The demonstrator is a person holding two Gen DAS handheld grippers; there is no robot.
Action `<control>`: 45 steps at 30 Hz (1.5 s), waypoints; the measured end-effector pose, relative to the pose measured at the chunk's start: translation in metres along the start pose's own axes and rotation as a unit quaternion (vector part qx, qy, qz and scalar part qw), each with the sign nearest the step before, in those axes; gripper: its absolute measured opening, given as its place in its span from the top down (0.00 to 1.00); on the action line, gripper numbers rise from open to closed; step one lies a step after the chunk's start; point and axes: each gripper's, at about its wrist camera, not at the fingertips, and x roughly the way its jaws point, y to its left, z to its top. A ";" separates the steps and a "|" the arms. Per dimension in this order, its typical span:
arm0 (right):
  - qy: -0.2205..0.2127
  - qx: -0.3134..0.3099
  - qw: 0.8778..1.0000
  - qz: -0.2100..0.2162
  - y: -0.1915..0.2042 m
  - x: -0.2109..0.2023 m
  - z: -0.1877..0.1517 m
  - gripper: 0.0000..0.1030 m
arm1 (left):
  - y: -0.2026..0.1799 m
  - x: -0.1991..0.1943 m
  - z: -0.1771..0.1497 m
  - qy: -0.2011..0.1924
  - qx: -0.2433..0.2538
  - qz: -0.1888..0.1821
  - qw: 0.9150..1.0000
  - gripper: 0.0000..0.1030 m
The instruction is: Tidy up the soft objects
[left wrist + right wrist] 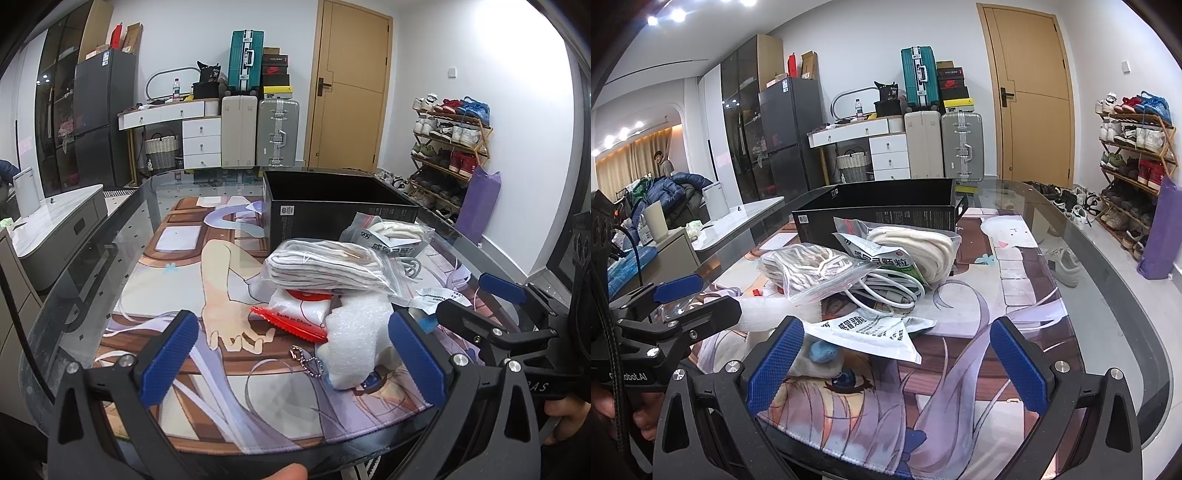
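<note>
1. Your soft things sit heaped on the counter (92, 280) just in front of the black box (332, 206): bagged cord bundle (325, 264), foam wrap (354, 332), medicine sachet (864, 332).
2. The box's visible part looks empty, so sorting seems barely begun.
3. Left gripper (295, 354) and right gripper (897, 358) hover with jaws spread, holding nothing.

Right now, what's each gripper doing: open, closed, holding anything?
Left gripper: open, holding nothing, fingers either side of the white foam piece.
Right gripper: open, holding nothing, above the mat.
</note>
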 end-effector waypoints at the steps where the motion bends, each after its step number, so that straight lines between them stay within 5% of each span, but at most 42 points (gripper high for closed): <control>1: 0.000 0.000 1.000 -0.001 0.000 0.000 0.000 0.01 | 0.000 0.001 0.000 0.000 0.000 -0.002 1.000 0.00; 26: 0.022 -0.013 1.000 0.002 0.004 0.013 0.001 0.00 | 0.001 0.003 0.002 0.006 0.000 -0.014 1.000 0.00; 45: 0.035 0.006 0.997 -0.065 -0.027 0.001 -0.010 0.00 | 0.005 0.007 0.005 0.011 0.001 -0.030 0.999 0.00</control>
